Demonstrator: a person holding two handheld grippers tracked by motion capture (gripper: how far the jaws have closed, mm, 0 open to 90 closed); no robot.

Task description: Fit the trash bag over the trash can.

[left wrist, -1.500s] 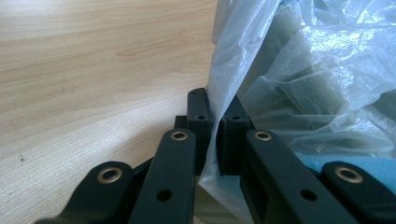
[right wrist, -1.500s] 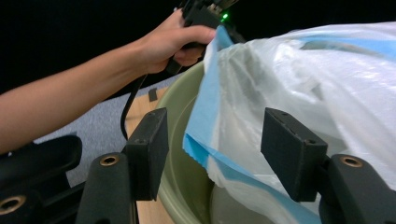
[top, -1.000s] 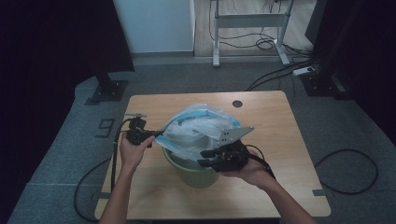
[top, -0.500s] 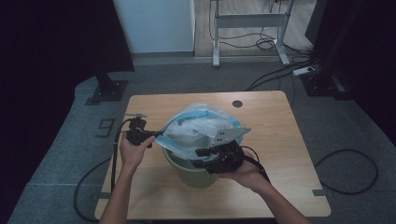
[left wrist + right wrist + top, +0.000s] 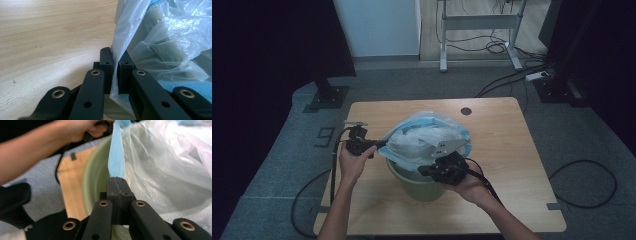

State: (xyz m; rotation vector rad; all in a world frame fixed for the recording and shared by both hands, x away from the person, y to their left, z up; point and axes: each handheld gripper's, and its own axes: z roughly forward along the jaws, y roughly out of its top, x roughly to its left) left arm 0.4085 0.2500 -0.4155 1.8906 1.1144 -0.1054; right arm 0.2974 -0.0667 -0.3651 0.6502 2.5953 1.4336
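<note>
Left gripper [image 5: 115,72] pinching plastic bag [image 5: 427,140] edge at bin [image 5: 419,182] rim. Right gripper [image 5: 117,195] jaws just closing, now pinching opposite bag hem. Risk: thin film tearing or slipping free if pulled apart hard; light bin tipping.

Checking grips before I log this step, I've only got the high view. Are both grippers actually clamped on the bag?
Observer: The left gripper is. In its own view the jaws pinch the clear film of the plastic bag between the pads.
Operator: And the right one?
Observer: The right gripper has its jaws closed together, just closed, on the blue edge strip of the bag, which runs up out of the pads.
Operator: Where's that grip relative to the bin?
Observer: At the near rim of the green bin, with the bag's film on the bin's inner side in the right gripper view.
</note>
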